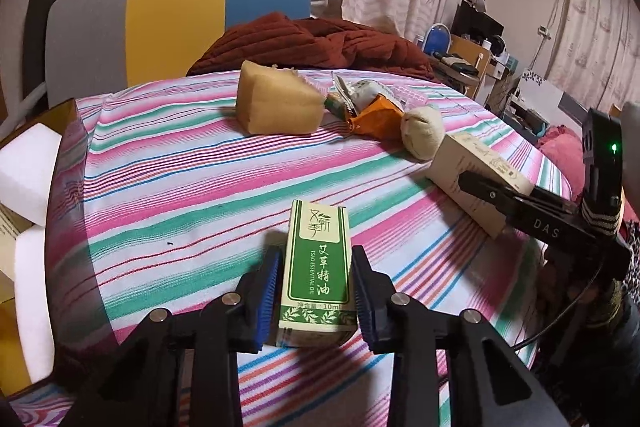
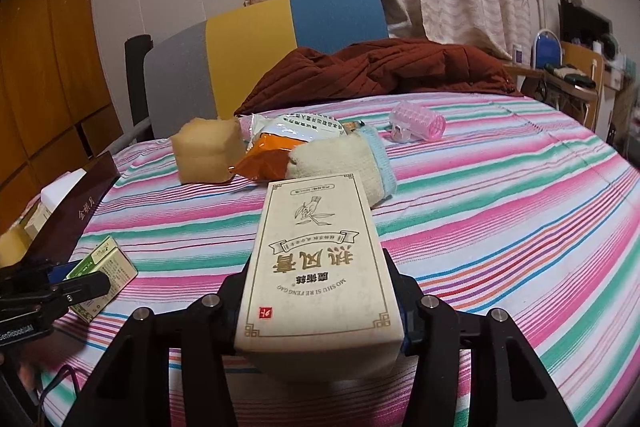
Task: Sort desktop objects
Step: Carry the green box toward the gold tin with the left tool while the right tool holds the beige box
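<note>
Between left gripper (image 1: 314,289) pads, green box (image 1: 316,267) lengthwise

On the striped surface (image 2: 500,179), the count stands as follows. Cartons: two, namely one green essential-oil box (image 1: 318,263) and one beige ointment box (image 2: 320,259). Sponge blocks: one, tan (image 2: 208,155). Foil snack packets: one, orange and white (image 2: 280,147). Rolled cloth bundles: one, cream with a pale blue edge (image 2: 344,163). Hair rollers: one, pink (image 2: 418,125). Tongs: two sets, left (image 1: 316,287) and right (image 2: 320,311). Dark storage boxes at the left edge: one (image 2: 80,215).
</note>
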Demonstrator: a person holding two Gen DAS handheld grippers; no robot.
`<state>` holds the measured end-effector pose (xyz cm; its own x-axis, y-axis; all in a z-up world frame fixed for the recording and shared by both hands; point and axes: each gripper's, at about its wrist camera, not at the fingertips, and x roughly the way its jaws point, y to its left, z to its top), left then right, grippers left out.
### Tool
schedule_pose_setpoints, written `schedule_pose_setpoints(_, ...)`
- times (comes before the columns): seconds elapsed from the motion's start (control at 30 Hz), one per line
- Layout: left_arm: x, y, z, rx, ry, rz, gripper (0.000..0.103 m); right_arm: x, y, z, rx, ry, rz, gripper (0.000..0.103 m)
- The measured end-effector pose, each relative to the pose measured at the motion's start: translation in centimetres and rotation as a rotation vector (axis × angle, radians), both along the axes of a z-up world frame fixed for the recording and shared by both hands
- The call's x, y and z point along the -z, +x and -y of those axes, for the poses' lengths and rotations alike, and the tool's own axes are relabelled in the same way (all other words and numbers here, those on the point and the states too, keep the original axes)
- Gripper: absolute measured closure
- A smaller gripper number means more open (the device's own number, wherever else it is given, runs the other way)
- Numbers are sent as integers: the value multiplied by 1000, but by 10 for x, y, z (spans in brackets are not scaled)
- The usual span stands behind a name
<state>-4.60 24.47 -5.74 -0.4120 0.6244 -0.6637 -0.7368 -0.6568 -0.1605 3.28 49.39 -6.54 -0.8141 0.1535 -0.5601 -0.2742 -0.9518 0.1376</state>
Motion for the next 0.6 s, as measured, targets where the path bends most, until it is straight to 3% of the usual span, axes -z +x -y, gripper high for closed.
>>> schedule_pose_setpoints(0.3, -29, 11, 31, -32, 88, -27, 69, -14, 2, 24, -75, -51, -14, 49)
schedule_pose_setpoints(0.6, -74, -2, 120, -198, 189, -99, 69, -61, -42, 120, -360, -57, -64, 49)
